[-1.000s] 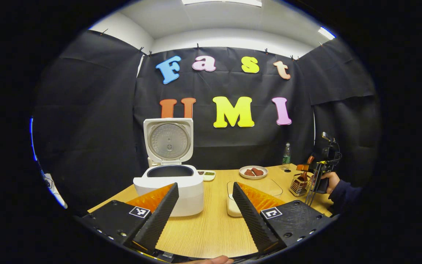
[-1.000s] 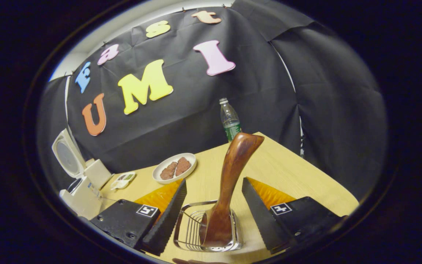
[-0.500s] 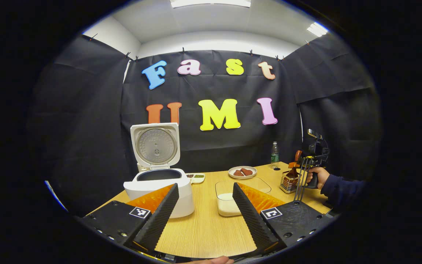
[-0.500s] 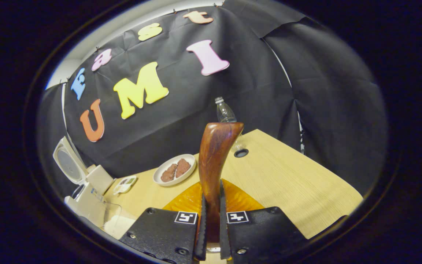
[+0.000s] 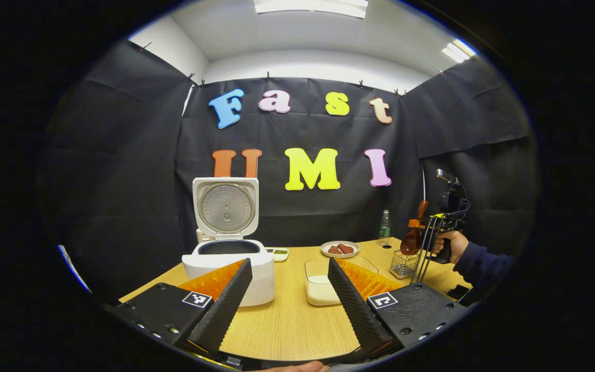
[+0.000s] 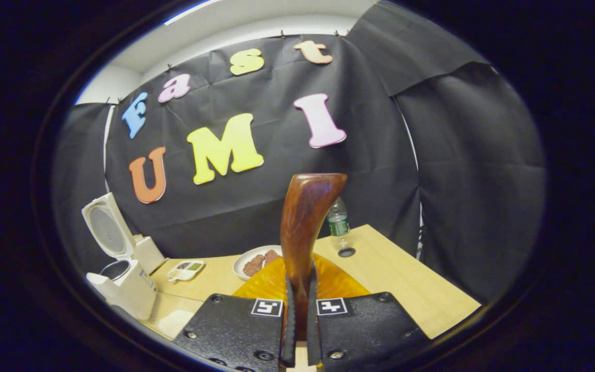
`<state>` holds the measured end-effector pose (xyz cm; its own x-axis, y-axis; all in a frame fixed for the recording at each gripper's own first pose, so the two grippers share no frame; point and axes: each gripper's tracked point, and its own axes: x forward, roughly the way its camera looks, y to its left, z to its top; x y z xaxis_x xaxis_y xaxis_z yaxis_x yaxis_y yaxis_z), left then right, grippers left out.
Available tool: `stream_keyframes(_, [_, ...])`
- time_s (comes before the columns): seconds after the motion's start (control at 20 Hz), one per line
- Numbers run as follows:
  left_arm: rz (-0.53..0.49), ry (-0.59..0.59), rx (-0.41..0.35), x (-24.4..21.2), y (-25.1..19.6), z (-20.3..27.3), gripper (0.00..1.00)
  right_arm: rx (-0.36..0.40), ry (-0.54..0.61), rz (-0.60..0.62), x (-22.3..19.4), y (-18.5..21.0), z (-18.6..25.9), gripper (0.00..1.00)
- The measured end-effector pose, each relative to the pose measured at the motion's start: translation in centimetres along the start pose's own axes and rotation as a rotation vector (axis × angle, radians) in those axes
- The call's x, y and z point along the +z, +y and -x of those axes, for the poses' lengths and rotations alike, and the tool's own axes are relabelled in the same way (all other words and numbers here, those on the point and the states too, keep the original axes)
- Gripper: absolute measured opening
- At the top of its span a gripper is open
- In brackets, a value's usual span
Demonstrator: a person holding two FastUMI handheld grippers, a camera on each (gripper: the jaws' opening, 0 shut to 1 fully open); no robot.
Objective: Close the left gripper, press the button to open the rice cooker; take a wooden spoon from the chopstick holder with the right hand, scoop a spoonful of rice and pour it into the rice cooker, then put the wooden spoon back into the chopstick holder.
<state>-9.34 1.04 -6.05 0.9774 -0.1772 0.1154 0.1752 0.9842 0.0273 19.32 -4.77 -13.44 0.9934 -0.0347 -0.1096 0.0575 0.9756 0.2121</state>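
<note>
Wooden spoon (image 6: 305, 222) clamped upright between right tongs (image 6: 297, 330) fingers, lifted clear above chopstick holder (image 5: 402, 264) at worktop's (image 5: 292, 320) 3 o'clock edge. Left tongs (image 5: 288, 302) wide apart, holding nothing. Rice cooker (image 5: 228, 258) at 10 o'clock, lid up. Rice container (image 5: 323, 284) just right of it.

Dark brown wooden spoon (image 6: 305, 222); white rice cooker (image 5: 228, 258)

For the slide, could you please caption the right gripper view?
Right gripper clamps the wooden spoon handle upright; the open rice cooker waits far left.
</note>
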Motion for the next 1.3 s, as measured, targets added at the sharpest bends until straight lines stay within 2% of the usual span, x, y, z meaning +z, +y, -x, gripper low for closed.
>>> stream_keyframes(0.1, [0.003, -0.008, 0.004, 0.4, 0.3, 0.6, 0.94, 0.053, -0.032, 0.069, 1.4, 3.4, 1.0, 0.1])
stream_keyframes(0.25, [0.002, -0.02, 0.02, 0.6, 1.3, 1.3, 0.94, 0.064, -0.084, 0.169, 2.3, 6.7, 2.3, 0.09])
stream_keyframes(0.5, [0.019, -0.019, 0.028, 0.3, 2.3, 1.6, 0.94, 0.099, -0.097, 0.184, 1.8, 12.7, 3.4, 0.1])
stream_keyframes(0.7, [0.017, -0.004, 0.038, -0.5, 2.6, 2.0, 0.94, 0.156, -0.059, 0.195, -0.9, 17.5, 3.5, 0.1])
stream_keyframes(0.9, [0.011, -0.001, 0.049, -0.6, 3.3, 2.2, 0.94, 0.19, -0.005, 0.266, -5.1, 21.4, 2.8, 0.1])
stream_keyframes(1.1, [0.02, -0.008, 0.069, -0.9, 4.2, 2.1, 0.94, 0.164, 0.071, 0.322, -9.8, 23.3, 1.6, 0.1])
stream_keyframes(1.3, [0.004, 0.011, 0.105, -1.7, 5.7, 2.0, 0.94, 0.166, 0.161, 0.301, -14.1, 25.0, 0.5, 0.1])
